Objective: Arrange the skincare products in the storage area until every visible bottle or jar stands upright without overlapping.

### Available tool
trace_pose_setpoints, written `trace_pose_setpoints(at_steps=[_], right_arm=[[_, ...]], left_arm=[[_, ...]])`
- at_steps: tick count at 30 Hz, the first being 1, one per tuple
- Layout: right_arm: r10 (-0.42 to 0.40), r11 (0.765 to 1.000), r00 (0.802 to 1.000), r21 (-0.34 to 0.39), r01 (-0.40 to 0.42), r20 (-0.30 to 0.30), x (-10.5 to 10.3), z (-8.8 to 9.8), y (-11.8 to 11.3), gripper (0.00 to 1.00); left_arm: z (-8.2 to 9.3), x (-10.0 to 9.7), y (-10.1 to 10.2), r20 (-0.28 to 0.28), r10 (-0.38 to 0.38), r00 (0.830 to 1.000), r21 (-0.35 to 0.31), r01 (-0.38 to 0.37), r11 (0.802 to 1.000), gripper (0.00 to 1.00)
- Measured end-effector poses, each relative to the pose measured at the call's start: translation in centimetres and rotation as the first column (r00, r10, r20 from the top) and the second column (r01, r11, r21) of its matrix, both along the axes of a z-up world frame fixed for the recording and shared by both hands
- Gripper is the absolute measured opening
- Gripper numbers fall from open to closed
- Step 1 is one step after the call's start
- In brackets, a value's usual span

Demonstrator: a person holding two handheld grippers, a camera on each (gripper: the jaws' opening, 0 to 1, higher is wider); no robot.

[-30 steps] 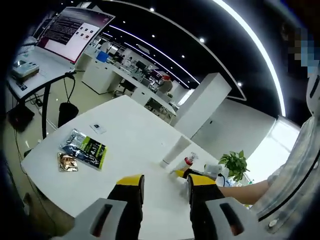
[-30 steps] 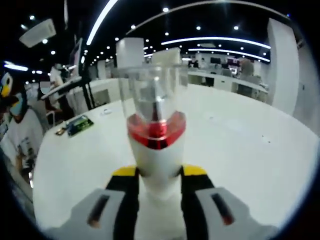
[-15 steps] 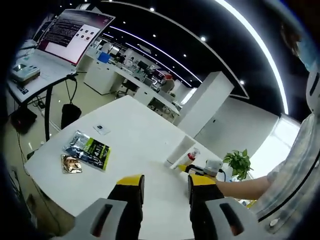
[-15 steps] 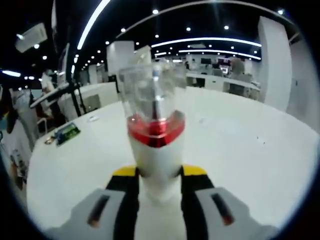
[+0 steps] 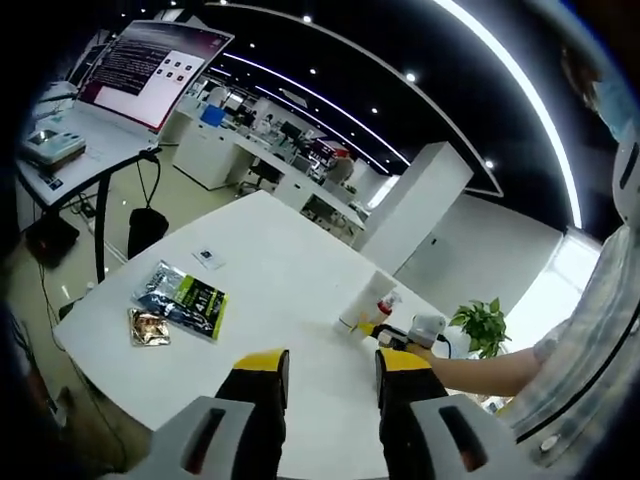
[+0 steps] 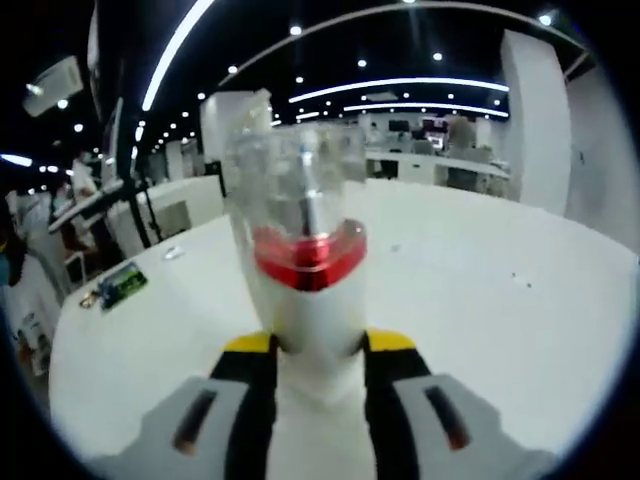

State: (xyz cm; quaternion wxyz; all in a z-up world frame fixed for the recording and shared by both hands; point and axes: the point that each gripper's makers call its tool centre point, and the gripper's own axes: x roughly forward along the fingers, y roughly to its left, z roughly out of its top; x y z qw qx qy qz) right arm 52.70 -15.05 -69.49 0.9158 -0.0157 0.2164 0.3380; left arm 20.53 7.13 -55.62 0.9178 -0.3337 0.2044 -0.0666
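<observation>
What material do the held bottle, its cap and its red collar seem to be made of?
White pump bottle shut in the right tool: probably opaque plastic, smooth with a soft sheen. Clear cap: transparent plastic or acrylic, since the room shows through. Red collar: glossy, metallic-looking, perhaps foil-coated plastic.

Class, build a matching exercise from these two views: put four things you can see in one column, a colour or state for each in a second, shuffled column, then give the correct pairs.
Things
1. pump bottle
2. left gripper
3. green sachet
4. potted plant

States
A. lies flat near the table's edge
B. stands beyond the table's far end
C. gripped between yellow-tipped fingers, clear cap over a red collar
D. open, holding nothing

Pairs: 1-C, 2-D, 3-A, 4-B
</observation>
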Motion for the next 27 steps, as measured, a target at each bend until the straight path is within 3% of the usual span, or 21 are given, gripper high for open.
trace_pose_setpoints(at_steps=[11,16,19,23,27], right_arm=[[-0.002,0.999,0.999,-0.043,0.0,-0.049,-1.0,-1.4,-1.3,0.37],[-0.03,0.999,0.997,-0.025,0.028,-0.072,-1.1,-1.3,-1.5,0.4],[-0.041,0.999,0.994,-0.004,0.041,-0.106,-2.2,-1.2,-1.9,0.41],[-0.052,0.999,0.992,-0.001,0.052,-0.116,-3.5,-0.7,-3.1,0.44],[-0.112,0.994,0.985,0.007,0.114,-0.135,-5.2,0.2,-5.6,0.47]], left_arm=[[-0.3,0.4,-0.7,-0.002,-0.019,1.0,-0.012,0.019,1.0,0.36],[-0.4,0.4,-0.8,-0.006,-0.02,1.0,-0.019,0.02,1.0,0.36],[-0.7,0.5,-1.1,-0.012,-0.024,1.0,-0.027,0.023,0.999,0.36],[-1.8,0.8,-2.5,-0.04,-0.078,0.996,-0.045,0.077,0.996,0.36],[-3.0,0.7,-4.0,-0.075,-0.151,0.986,-0.062,0.146,0.987,0.36]])
